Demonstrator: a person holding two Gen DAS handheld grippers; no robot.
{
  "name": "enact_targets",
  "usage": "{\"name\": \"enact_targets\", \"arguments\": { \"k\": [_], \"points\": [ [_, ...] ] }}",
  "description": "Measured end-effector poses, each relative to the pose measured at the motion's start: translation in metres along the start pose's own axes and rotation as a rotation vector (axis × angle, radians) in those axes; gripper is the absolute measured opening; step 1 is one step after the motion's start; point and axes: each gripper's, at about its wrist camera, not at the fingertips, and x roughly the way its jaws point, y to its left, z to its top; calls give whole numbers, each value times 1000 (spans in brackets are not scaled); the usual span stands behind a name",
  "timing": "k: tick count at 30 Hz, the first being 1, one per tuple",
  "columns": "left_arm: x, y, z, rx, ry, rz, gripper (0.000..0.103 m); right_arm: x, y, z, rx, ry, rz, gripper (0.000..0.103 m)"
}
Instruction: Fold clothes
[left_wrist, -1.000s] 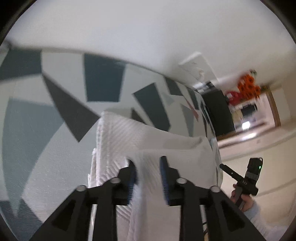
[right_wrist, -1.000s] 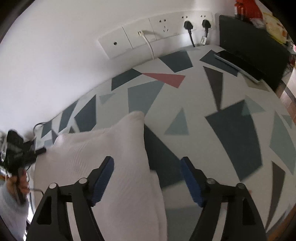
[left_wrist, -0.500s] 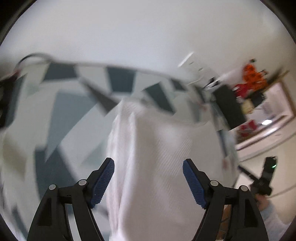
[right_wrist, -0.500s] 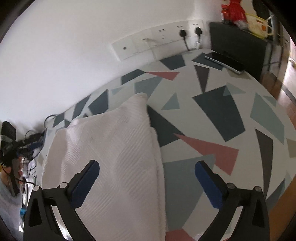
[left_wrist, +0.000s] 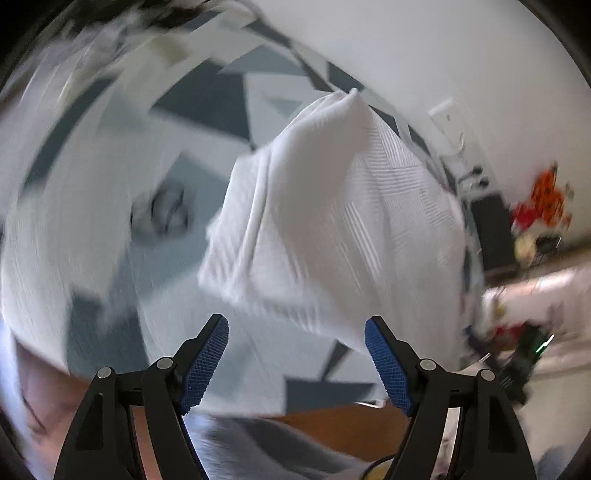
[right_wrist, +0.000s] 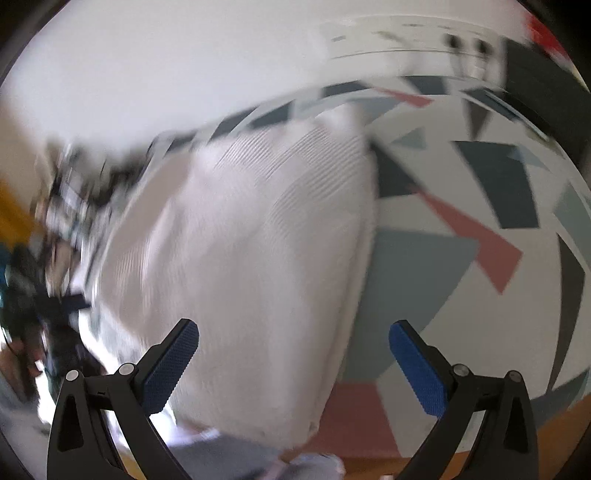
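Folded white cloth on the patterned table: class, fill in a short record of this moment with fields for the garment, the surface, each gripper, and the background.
garment: white textured cloth, folded into a thick stack, lying flat
surface: table cover with grey, dark and pink triangles
left gripper: open, nothing between the pads, cloth ahead of it
right gripper: open wide, not gripping, cloth edge below it
background: white wall with blurred wall sockets
image quality: both views motion-blurred

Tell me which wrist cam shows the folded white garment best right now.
Left wrist: the folded white garment sits whole in frame, layered edges and weave visible despite blur. Right wrist shows it larger but smeared, its near edge running behind the gripper fingers.
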Motion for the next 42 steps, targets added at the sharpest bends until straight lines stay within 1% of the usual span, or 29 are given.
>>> {"name": "enact_targets", "arguments": {
  "k": [2,3,6,8,12,14,17,19,22,24,26,29,30,31,33,34,36,37,39,40,42],
  "points": [
    [5,12,-9,-117,-14,-83,76,9,12,-7,-74,36,3,103],
    [8,13,-10,-147,-34,-97,76,13,16,-9,-92,50,4,103],
    [19,10,-6,-176,-98,-81,76,20,19,-9,-79,65,16,103],
    [29,4,1,-182,-119,-76,76,16,15,-4,-35,53,36,103],
    [43,-7,14,-139,-144,10,76,1,-13,17,96,15,81,103],
    [49,-15,18,-104,-148,66,76,-6,-38,33,198,-21,99,103],
    [58,-30,24,-5,-138,164,76,-7,-65,59,311,-61,101,103],
    [62,-38,26,41,-138,221,76,0,-73,75,326,-72,92,103],
    [66,-42,27,60,-141,260,76,25,-81,97,321,-48,64,103],
    [64,-41,26,55,-121,260,76,45,-83,110,315,-19,48,103],
    [57,-30,27,-2,-108,227,76,61,-88,118,312,2,19,103],
    [53,-14,31,-34,-83,164,76,77,-82,131,273,7,-10,103],
    [53,-13,33,-31,-72,161,76,81,-78,135,249,15,-16,103],
    [57,-18,36,-3,-58,189,76,84,-73,138,220,20,-36,103],
    [64,-27,43,55,-35,238,77,95,-57,144,145,50,-107,103],
    [66,-30,46,86,-38,245,77,100,-50,146,112,65,-146,103],
    [70,-34,50,136,-46,250,77,105,-41,145,71,78,-195,103],
    [69,-31,51,120,-53,224,78,107,-37,144,51,84,-217,103],
    [63,-16,55,44,-68,112,83,107,-39,144,63,92,-217,103],
    [59,-5,57,-10,-77,39,83,105,-42,144,79,93,-205,103],
    [54,24,55,-155,-116,-131,83,103,-44,145,94,94,-194,103]
  ]
}}
